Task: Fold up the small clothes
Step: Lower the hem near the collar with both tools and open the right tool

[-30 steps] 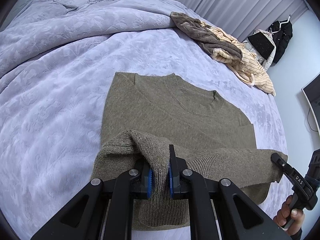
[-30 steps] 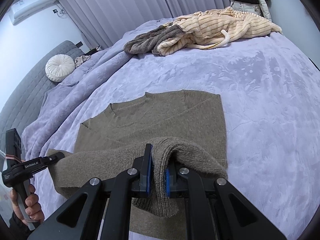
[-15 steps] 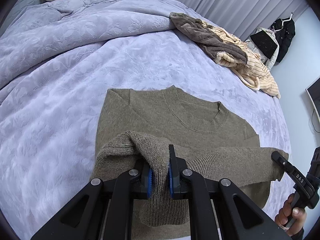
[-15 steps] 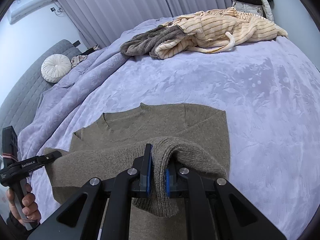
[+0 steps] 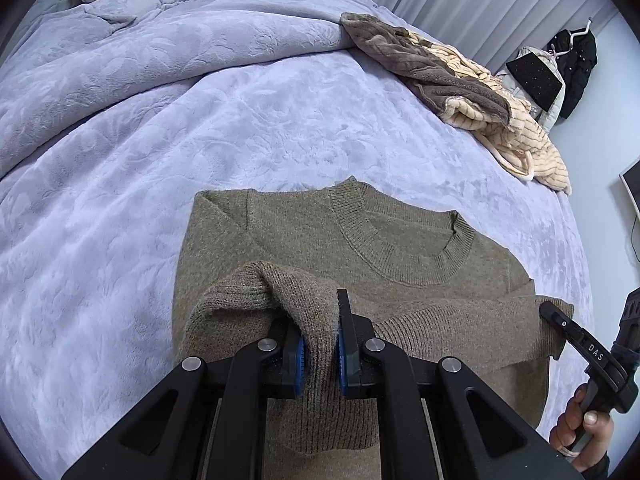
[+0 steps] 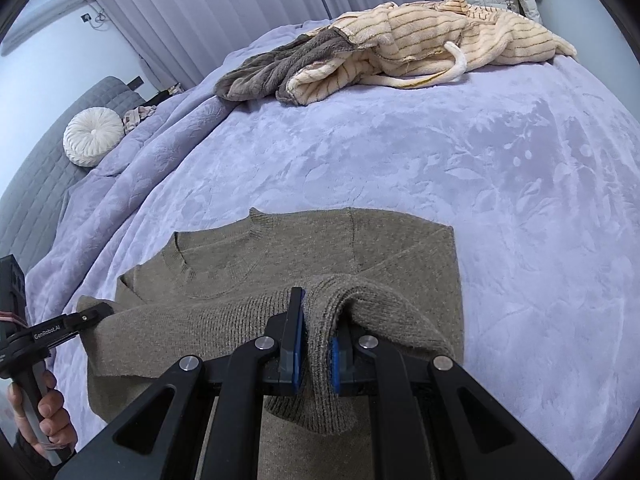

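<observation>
Bed (image 5: 240, 128): lilac plush cover, soft, embossed; curtains behind.
Robes (image 6: 400, 44): striped and grey heap at far edge, well apart.
Sweater (image 5: 400, 248): olive knit, flat on bed, collar away from us, hem lifted toward collar.
Left gripper (image 5: 319, 354): we pinch hem, jaws closed on knit.
Right gripper (image 6: 314, 360): same, other hem corner.
Risks, we judge: uneven carry skews fold; knit sags between grips, bunches; plush drags lower layer; thick fold slips from pads.
</observation>
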A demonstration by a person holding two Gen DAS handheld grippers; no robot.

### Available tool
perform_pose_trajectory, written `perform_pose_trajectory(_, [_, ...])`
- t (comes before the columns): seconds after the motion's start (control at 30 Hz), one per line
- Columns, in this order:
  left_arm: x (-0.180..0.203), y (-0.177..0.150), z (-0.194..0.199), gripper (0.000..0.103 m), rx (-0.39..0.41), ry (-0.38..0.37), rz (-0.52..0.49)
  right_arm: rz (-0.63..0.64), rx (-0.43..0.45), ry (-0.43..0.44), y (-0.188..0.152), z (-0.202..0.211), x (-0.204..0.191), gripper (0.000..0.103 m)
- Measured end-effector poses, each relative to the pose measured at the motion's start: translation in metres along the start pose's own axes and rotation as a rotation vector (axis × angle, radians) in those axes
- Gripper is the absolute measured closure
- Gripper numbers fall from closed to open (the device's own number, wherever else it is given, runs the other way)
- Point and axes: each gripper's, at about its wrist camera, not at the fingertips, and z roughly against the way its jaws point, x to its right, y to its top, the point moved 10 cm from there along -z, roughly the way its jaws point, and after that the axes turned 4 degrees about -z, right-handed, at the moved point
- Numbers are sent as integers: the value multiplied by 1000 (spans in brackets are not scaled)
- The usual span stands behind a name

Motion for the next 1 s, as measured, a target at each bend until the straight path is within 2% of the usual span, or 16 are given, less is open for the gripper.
perform_pose_trajectory(0.3, [-7,1,-27,90,-33,22,-10,-14,-32,-20,0,-24,10,92])
perform_pose_trajectory(0.9, [-12,3,-58,89,-76,12,-11,-24,-64,-44,-3,-47,20,92])
perform_pose_trajectory(0.97, [-10,3,-59,76,-95,-11,-9,-35,-76,-34,-3,-47,20,89])
perform_pose_trajectory(1.0, [-7,3,-58,52,-105,-50,-5,-48,-78,-25,-2,-46,20,88])
